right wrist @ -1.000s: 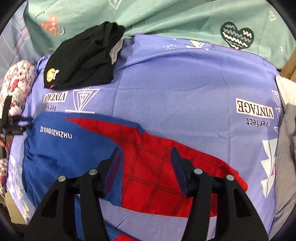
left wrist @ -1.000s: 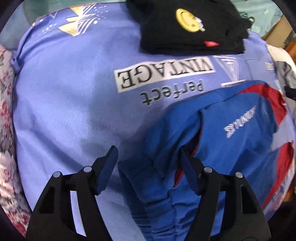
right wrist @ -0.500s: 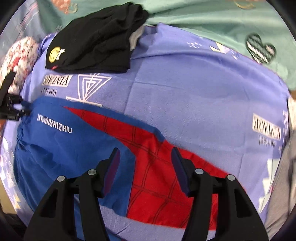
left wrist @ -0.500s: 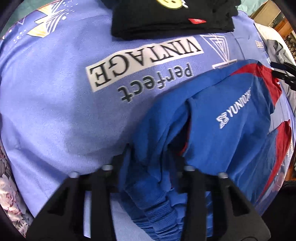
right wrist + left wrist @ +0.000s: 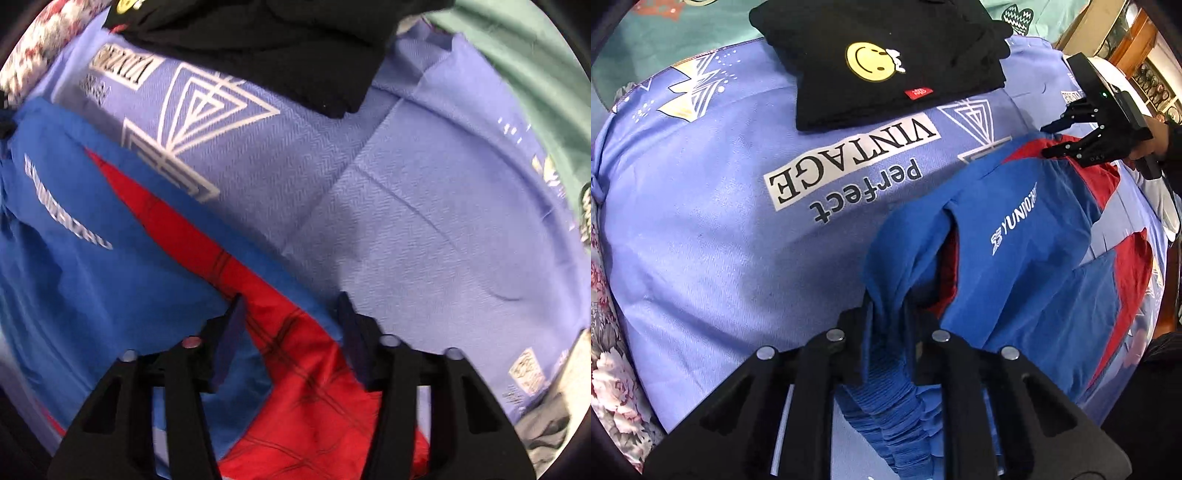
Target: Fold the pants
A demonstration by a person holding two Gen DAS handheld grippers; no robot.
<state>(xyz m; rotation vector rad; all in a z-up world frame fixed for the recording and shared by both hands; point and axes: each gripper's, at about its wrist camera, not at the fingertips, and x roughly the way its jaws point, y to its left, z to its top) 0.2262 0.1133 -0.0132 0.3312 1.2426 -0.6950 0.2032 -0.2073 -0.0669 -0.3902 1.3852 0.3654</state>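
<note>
Blue pants (image 5: 1027, 266) in left hand-held gripper (image 5: 891, 314)

We note a lavender bedsheet (image 5: 701, 206) covering the work surface. We see a teal cloth (image 5: 532, 62) behind it, and wooden furniture (image 5: 1141, 33) beyond.

left wrist view: close above pants (image 5: 1034, 258), facing the bedsheet (image 5: 720, 221).
right wrist view: nearer, blurred.
shared: pants (image 5: 92, 277), bedsheet (image 5: 424, 221).

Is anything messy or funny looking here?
Only the pants look messy: the waistband is bunched up in the left tongs, with the red inside showing. The black clothes lie neatly folded.
</note>
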